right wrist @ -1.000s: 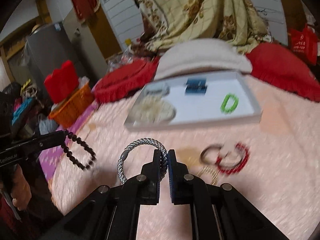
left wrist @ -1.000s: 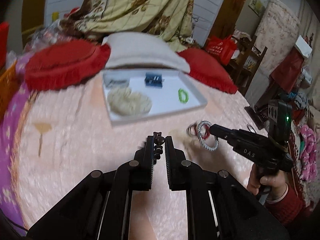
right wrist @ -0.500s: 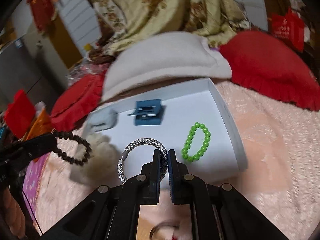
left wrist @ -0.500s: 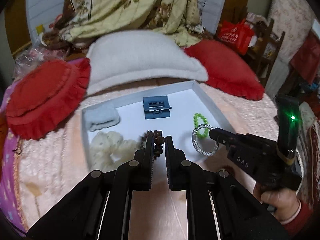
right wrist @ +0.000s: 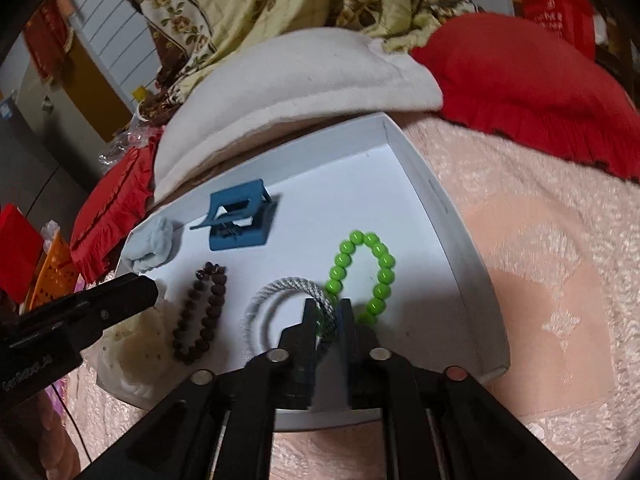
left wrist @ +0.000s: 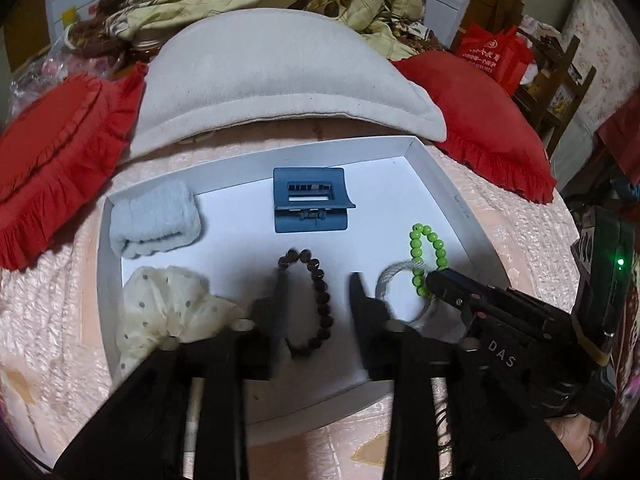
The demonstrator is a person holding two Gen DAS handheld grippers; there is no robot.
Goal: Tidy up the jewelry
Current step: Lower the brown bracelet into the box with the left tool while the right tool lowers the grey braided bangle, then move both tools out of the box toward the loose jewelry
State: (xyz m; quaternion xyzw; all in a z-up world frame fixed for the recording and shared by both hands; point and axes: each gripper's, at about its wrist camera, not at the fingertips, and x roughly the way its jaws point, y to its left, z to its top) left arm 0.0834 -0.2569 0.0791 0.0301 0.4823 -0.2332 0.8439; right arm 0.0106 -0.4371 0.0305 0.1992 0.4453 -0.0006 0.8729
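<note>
Both tools have travelled from over the pink bedspread to above the white tray, and each has let go of the bracelet it carried a second ago.

Left tool: angled steeply down over the near half of the tray, jaws opening, blurred. Dark bead bracelet lies flat on the tray floor between the jaws, pads clear of it. Released.

Right tool: also pitched down, coming in from the right, its body crossing the tray's near right corner in the left wrist view. Jaws opening. Silver braided bracelet rests on the tray with one section of its band in the gap between the jaws; grip looks slackened, not clamped. That bracelet overlaps the near end of the green bead bracelet.

A hand shows at the lower right edge, under the right tool's grip.

Elsewhere in the tray: blue hair clip toward the back, pale blue rolled cloth at the back left, cream dotted scrunchie at the near left. Grey pillow lies behind the tray, red cushions on either side.
</note>
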